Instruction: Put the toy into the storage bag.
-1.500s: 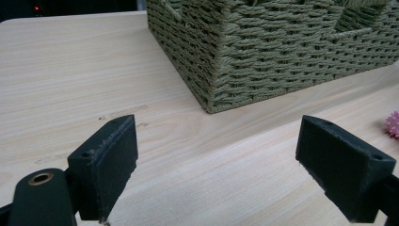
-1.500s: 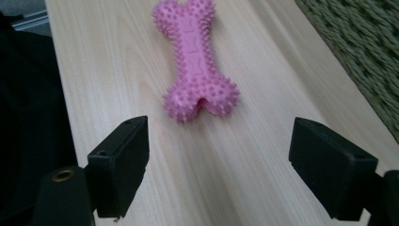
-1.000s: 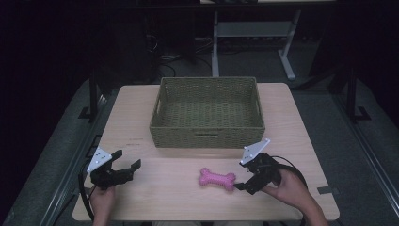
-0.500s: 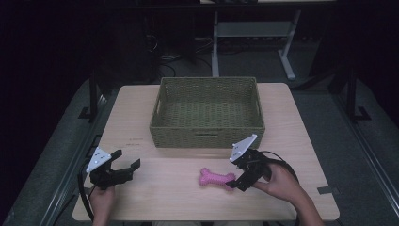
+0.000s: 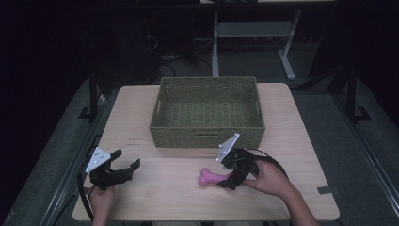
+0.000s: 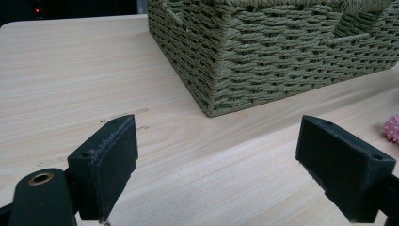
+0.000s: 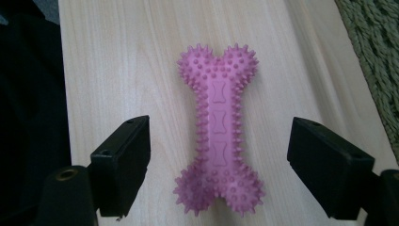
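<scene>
My right tongs [image 7: 219, 174] straddle the spiky pink rubber bone [image 7: 217, 132], wide but just closing, not gripping; left tongs [image 6: 230, 169] gape empty over the smooth wooden table [image 6: 70, 70].

The left hand [image 5: 101, 197] comes in at about seven o'clock in the high view, forearm rising from the bottom edge, gripping the left gripper [image 5: 126, 165] from behind. Its jaws point toward two o'clock and stand wide apart, with nothing between them in the left gripper view [image 6: 216, 174]. The right hand [image 5: 268, 176] enters at about five o'clock, its forearm slanting in from the lower right corner. It holds the right gripper [image 5: 231, 181] with the jaws aimed toward nine o'clock. In the right gripper view [image 7: 219, 172] those jaws stand wide apart, though they have just been closing slightly.
</scene>
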Demonstrator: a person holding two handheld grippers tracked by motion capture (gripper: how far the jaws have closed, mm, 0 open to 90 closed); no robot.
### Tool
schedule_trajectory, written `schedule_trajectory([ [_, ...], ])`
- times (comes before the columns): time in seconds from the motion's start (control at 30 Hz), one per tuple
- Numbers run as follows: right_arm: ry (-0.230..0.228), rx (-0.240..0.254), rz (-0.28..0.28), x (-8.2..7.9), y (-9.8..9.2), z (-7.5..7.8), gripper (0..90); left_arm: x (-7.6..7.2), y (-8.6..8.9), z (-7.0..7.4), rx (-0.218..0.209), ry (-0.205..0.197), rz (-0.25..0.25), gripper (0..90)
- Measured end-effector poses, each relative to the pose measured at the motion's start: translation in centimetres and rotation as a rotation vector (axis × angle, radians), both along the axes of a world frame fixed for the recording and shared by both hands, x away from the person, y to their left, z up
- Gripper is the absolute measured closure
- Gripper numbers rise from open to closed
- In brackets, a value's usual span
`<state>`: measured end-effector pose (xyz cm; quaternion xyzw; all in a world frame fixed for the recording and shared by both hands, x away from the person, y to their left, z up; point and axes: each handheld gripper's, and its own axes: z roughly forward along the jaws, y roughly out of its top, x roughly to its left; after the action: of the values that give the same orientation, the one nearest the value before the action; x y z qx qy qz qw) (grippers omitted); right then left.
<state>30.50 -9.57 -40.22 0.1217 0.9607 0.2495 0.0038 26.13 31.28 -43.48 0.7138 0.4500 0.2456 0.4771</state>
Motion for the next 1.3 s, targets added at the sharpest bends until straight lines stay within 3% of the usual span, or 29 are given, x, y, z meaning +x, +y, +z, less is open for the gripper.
schedule_trajectory([
  [0.27, 0.013, -0.018, 0.011, 0.5, 1.0, -0.7, 26.0, 0.0, 0.0, 0.0, 0.003, 0.001, -0.003, 12.8],
  [0.57, 0.025, -0.071, 0.023, 0.8, 2.1, -1.8, 34.4, 0.0, 0.0, 0.0, 0.001, 0.002, -0.002, 12.8],
  [1.3, 0.029, -0.137, 0.055, 0.9, 3.0, -3.0, 49.8, 0.0, 0.0, 0.0, -0.005, 0.005, -0.001, 12.8],
])
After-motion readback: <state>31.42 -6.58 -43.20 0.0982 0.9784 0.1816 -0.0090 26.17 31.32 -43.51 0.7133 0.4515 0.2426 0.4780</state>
